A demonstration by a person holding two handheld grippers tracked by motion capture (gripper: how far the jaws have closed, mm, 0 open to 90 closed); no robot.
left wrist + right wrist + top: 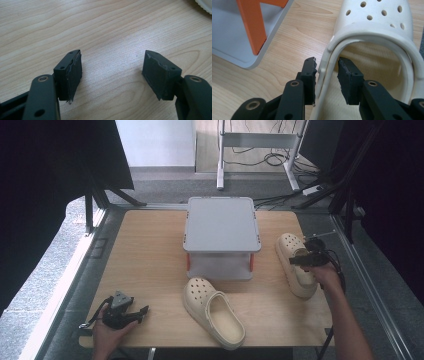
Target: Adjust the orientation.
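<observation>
Two cream clogs lie on the wooden table (150,255). One clog (212,310) rests front centre, toe toward the stand. The other clog (289,244) lies at the right. My right gripper (302,261) is at that clog's side. In the right gripper view the clog (374,22) has its side wall between the jaws of my right gripper (327,62), one jaw outside, one inside, with a gap showing on the inner side. My left gripper (142,312) lies at the front left, open (113,57) over bare wood.
A grey two-level stand (221,222) with orange side supports (252,25) stands at the middle back of the table, close to the left of the right clog. A cream edge (205,3) peeks in at the left gripper view's top right corner.
</observation>
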